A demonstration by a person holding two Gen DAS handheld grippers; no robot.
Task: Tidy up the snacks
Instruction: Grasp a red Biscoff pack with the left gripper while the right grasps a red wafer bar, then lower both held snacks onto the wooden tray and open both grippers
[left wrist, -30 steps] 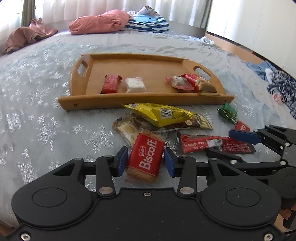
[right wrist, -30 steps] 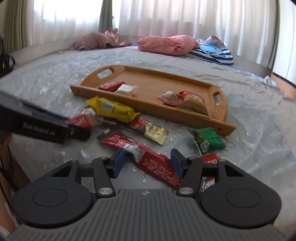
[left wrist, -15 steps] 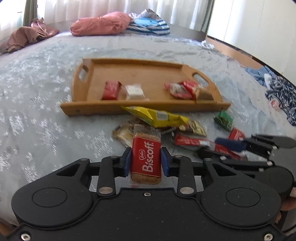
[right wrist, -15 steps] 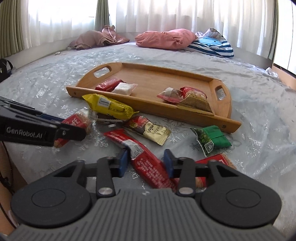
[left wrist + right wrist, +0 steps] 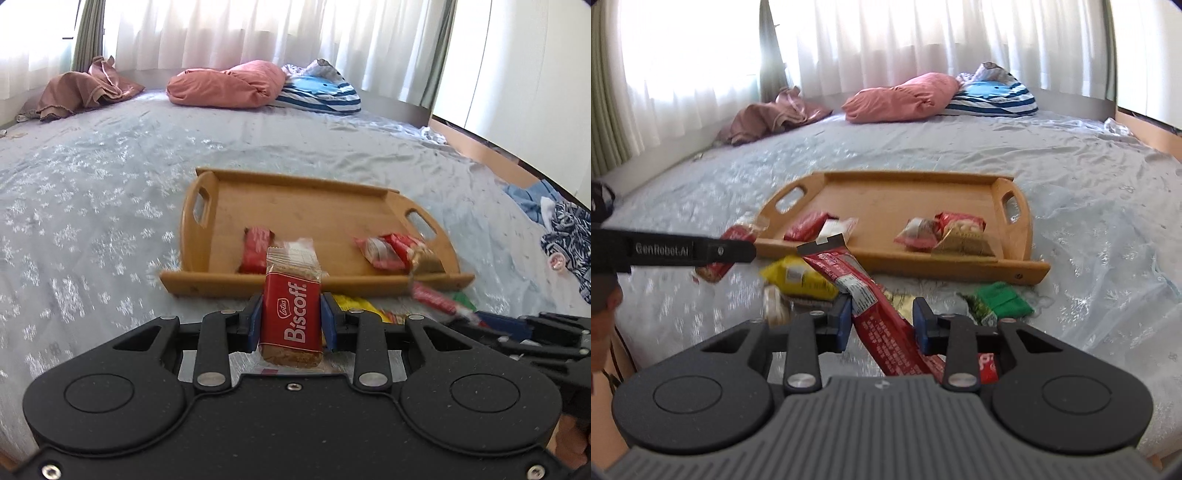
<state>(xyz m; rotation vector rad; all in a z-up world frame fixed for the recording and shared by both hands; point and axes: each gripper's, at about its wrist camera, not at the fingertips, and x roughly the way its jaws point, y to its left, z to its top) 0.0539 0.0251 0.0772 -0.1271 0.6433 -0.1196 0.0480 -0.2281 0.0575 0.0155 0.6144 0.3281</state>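
My left gripper (image 5: 291, 320) is shut on a red Biscoff biscuit pack (image 5: 291, 306) and holds it up off the bed, in front of the wooden tray (image 5: 207, 221). My right gripper (image 5: 882, 320) is shut on a long red snack bar (image 5: 871, 295), lifted and tilted up to the left. The tray (image 5: 1019, 221) holds a red pack (image 5: 807, 229), a white pack (image 5: 838, 228) and a red pile (image 5: 945, 230). A yellow pack (image 5: 798, 277) and a green pack (image 5: 1001, 303) lie on the bed before it.
The bed (image 5: 92, 192) has a pale blue snowflake cover. A pink pillow (image 5: 229, 86), a striped cushion (image 5: 321, 94) and brown cloth (image 5: 81, 90) lie at the far side. Clothes (image 5: 565, 229) lie at the right. The left gripper's arm (image 5: 672, 252) crosses the right wrist view.
Both grippers have risen off the bed with their snacks. The Biscoff pack now stands before the tray's front wall. The right gripper has lifted the long red bar.
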